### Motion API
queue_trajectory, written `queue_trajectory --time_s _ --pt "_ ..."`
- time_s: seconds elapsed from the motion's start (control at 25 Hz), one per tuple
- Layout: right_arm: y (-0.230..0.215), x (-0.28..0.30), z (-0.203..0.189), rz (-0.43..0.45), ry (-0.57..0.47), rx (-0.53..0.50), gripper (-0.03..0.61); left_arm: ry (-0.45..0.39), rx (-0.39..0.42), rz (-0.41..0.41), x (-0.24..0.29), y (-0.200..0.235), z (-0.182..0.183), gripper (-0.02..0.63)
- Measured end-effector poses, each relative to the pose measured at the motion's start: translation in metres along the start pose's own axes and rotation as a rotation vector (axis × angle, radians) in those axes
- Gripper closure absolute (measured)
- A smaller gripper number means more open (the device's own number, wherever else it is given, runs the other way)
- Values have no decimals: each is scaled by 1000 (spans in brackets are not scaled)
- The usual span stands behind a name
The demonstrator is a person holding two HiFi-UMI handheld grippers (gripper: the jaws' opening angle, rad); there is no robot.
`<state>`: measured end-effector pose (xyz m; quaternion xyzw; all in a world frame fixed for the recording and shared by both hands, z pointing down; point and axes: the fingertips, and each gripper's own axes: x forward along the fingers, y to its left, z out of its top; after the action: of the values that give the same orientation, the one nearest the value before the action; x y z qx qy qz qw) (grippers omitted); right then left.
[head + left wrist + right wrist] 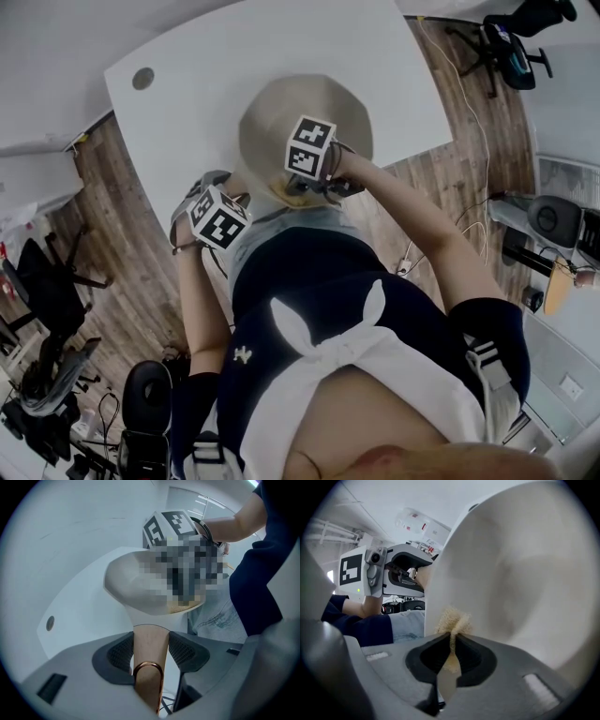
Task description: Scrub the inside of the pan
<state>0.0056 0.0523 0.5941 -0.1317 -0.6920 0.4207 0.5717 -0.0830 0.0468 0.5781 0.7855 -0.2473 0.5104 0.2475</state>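
Observation:
A cream pan (281,117) is held tilted over the near edge of the white table (234,52). My left gripper (151,637) is shut on the pan's tan handle (150,651), just ahead of its copper hanging ring (148,668). The pan's bowl (136,590) rises in front of those jaws. My right gripper (452,641) is shut on a yellowish scrub pad (453,620), whose frayed tip touches the pan's inner wall (520,573) near the rim. In the head view both marker cubes sit close together at the pan's near side. A mosaic patch hides part of the pan's inside in the left gripper view.
The table has a round cable hole (142,78). Wood floor (122,234) surrounds it. Office chairs stand at the lower left (47,281) and upper right (511,47), and cables (473,112) run along the floor on the right. The person's body fills the lower head view.

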Motion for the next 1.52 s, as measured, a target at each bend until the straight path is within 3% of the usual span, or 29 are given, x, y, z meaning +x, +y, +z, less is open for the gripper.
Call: queue_trajectory --time_s 0.32,0.6,0.72,0.92,1.52 --pt "-4 1 18 -121 -81 -251 549 -2 1 -13 -1 1 0 377" --pt "-2 -2 44 -361 -64 -631 549 0 11 -26 -2 1 3 377" --pt "-1 -2 52 -426 -29 -721 549 2 15 -27 -2 1 3 377" --pt "-7 0 62 -485 -10 -776 549 0 20 -28 -2 1 2 377" --pt "-28 -14 91 -560 -181 -699 548 10 53 -44 -2 1 1 379"
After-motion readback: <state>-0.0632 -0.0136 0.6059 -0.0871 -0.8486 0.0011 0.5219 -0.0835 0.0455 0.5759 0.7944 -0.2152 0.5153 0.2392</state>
